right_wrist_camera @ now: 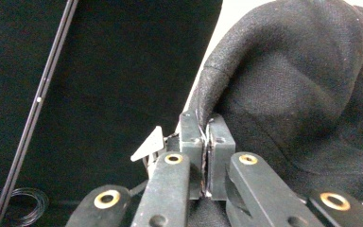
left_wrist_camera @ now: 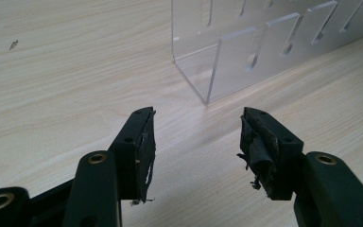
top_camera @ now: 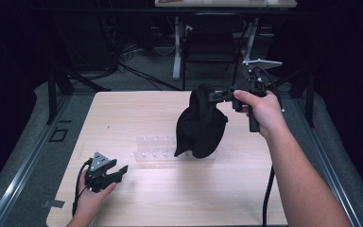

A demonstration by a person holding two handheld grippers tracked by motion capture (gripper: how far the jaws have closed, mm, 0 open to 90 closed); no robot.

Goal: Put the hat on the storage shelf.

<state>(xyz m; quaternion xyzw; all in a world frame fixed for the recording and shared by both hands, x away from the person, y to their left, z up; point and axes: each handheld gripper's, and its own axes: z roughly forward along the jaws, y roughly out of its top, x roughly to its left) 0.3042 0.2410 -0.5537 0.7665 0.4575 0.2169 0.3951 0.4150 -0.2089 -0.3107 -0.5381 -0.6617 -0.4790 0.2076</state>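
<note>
A black knit hat (top_camera: 201,125) hangs in the air over the middle of the wooden table, pinched at its top edge by my right gripper (top_camera: 209,96). In the right gripper view the jaws are pressed together on the hat's rim (right_wrist_camera: 207,124), and the dark fabric (right_wrist_camera: 302,90) bulges to the right. My left gripper (top_camera: 116,173) rests low near the table's front left corner, held by a hand. Its jaws stand open with nothing between them (left_wrist_camera: 196,142), pointing toward a clear acrylic rack (left_wrist_camera: 246,52).
The clear acrylic rack (top_camera: 157,152) with several slotted dividers sits mid-table, below and left of the hanging hat. Bare light wood table (top_camera: 123,118) spreads around it. A cable (top_camera: 268,194) trails down from the right gripper. A dark chair (top_camera: 210,45) stands beyond the far edge.
</note>
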